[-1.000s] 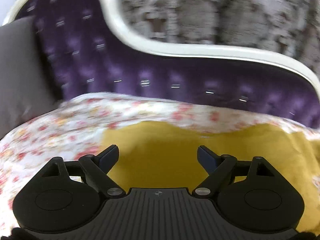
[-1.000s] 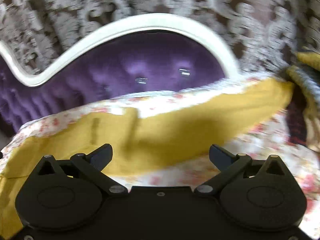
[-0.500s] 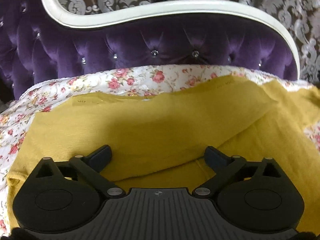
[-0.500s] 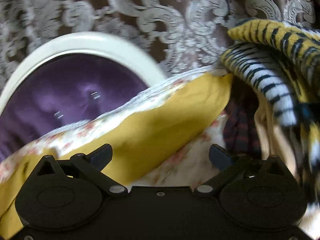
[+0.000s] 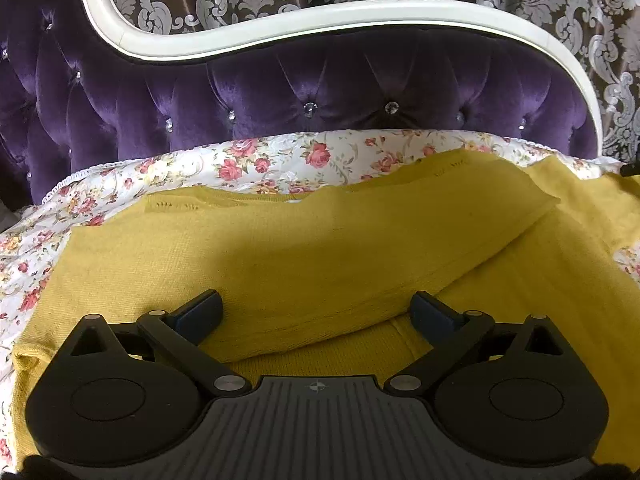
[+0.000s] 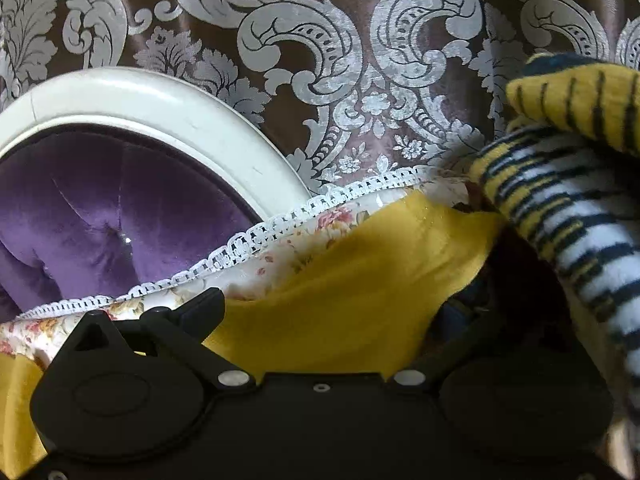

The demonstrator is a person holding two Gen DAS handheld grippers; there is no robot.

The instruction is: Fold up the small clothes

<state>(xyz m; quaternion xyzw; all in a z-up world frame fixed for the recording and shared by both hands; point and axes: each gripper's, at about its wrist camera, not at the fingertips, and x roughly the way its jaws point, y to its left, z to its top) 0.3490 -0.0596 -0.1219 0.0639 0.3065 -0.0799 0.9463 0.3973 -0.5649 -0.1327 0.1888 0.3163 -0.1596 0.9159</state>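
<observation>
A mustard-yellow knit garment [image 5: 320,248] lies spread on the floral sheet [image 5: 264,160], with one flap folded over itself in the left wrist view. My left gripper [image 5: 318,312] hovers low over the fold, jaws wide apart, nothing pinched. In the right wrist view the garment's far end [image 6: 352,292] reaches toward a heap of clothes. My right gripper [image 6: 324,312] stands open over that end; its right finger is lost in shadow under the heap.
A purple tufted headboard [image 5: 280,76] with a white frame [image 5: 320,20] rises behind the sheet, before a brown damask curtain [image 6: 320,40]. A yellow, white and black striped garment [image 6: 568,208] is piled at the right, over darker clothes.
The left gripper dropped toward the yellow garment and spread its jaws a little wider, then held still. The right gripper swung right along the garment toward the striped pile.
</observation>
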